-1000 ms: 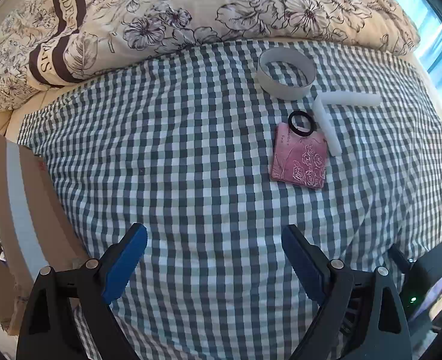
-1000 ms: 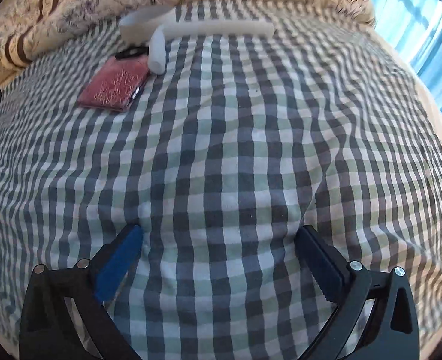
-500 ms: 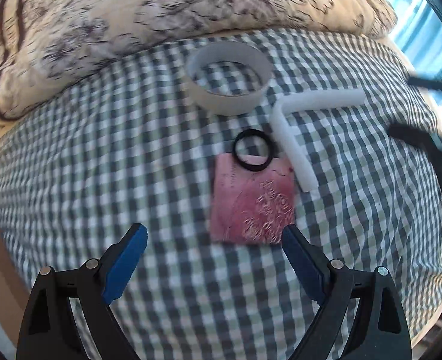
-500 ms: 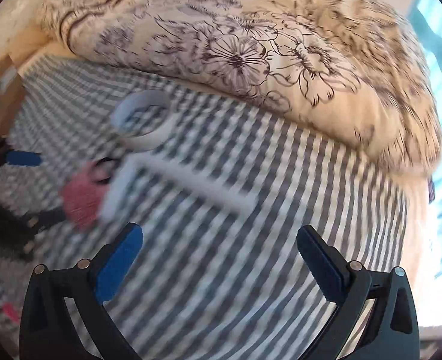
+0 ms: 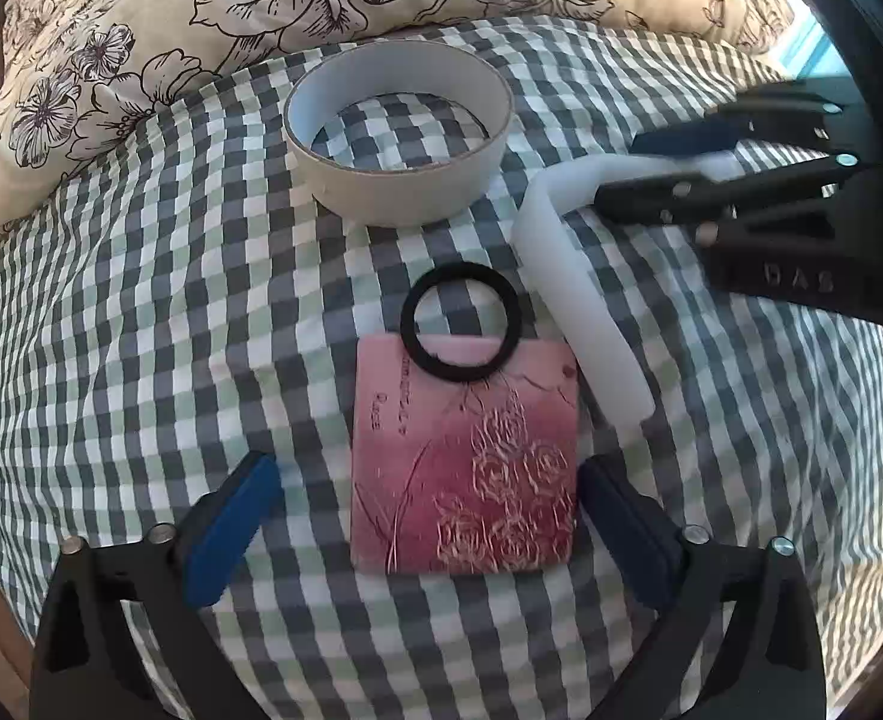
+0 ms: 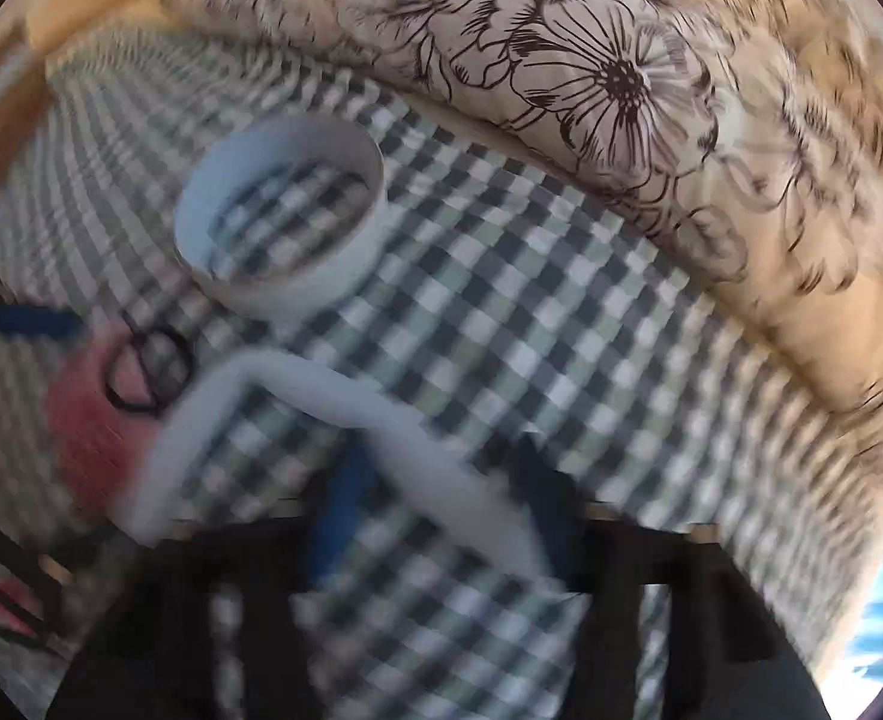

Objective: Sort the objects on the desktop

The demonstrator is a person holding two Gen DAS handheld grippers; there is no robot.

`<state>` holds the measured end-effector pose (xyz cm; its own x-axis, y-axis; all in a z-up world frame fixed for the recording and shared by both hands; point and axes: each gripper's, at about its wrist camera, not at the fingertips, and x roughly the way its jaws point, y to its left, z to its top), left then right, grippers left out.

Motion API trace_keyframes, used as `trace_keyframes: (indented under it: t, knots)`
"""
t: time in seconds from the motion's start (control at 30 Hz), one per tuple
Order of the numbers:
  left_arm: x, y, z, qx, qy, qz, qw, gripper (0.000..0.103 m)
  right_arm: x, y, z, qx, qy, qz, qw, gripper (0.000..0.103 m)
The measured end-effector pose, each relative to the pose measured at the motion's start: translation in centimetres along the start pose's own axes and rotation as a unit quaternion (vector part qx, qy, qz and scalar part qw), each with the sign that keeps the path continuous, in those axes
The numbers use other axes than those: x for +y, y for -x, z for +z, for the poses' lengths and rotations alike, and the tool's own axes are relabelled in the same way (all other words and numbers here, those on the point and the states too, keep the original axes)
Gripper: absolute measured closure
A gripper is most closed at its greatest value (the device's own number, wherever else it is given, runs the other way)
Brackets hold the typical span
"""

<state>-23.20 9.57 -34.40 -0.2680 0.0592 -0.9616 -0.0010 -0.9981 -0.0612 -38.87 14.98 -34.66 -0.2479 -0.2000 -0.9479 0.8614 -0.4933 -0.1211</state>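
Left gripper [image 5: 420,513] wide open, straddling pink card [image 5: 464,468]. Right gripper [image 6: 441,504] narrowed around white L-shaped foam bar [image 6: 381,426]; grip unclear, blurred.

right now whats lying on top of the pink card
A black ring overlaps the top edge of the pink card; its other half lies on the checked cloth. The card's rose print is otherwise uncovered. What lies beneath the card is hidden.

Left gripper [image 5: 426,510] low, jaws spread wide; right gripper [image 6: 441,480] blurred, jaws narrowed.
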Motion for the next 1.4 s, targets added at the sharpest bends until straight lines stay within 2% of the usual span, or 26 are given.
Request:
trace_keyframes:
  t: [0.13,0.2,0.23,0.33,0.57,0.7,0.93,1.13,1.4]
  knots:
    - [-0.1,-0.1,-0.2,-0.009,0.007,-0.004,0.9999,0.002,-0.6,0.4,0.5,0.004,-0.056,0.027,0.998,0.083]
    - [0.2,0.3,-0.5,-0.018,0.012,-0.013,0.9997,0.018,-0.7,1.0,0.4,0.003,-0.082,0.040,0.996,0.094]
    - [0.5,0.7,-0.7,-0.023,0.017,-0.013,0.9995,0.034,-0.8,1.3,0.3,0.002,-0.089,0.045,0.995,0.096]
    - [2.0,1.2,-1.0,-0.016,0.036,-0.038,0.9985,0.034,-1.1,3.0,-0.3,-0.010,-0.127,0.062,0.990,0.096]
    - [2.6,2.8,-2.0,-0.016,0.057,-0.029,0.9978,0.034,-1.2,7.9,-2.3,-0.043,-0.190,0.060,0.979,0.096]
    - [2.9,4.8,-2.1,-0.019,0.053,-0.019,0.9982,0.034,-1.3,10.8,-3.9,-0.061,-0.219,0.058,0.972,0.096]
    - [4.5,10.3,-3.5,-0.054,0.051,-0.002,0.9972,0.034,-1.4,17.7,-5.0,-0.106,-0.248,0.043,0.962,0.096]
    - [5.5,16.0,-3.7,-0.099,0.058,0.026,0.9931,0.034,0.2,23.4,-4.7,-0.138,-0.242,0.021,0.960,0.096]
    - [12.9,25.9,-5.0,-0.158,0.084,0.055,0.9824,0.034,6.4,30.2,-1.9,-0.183,-0.219,0.027,0.958,0.096]
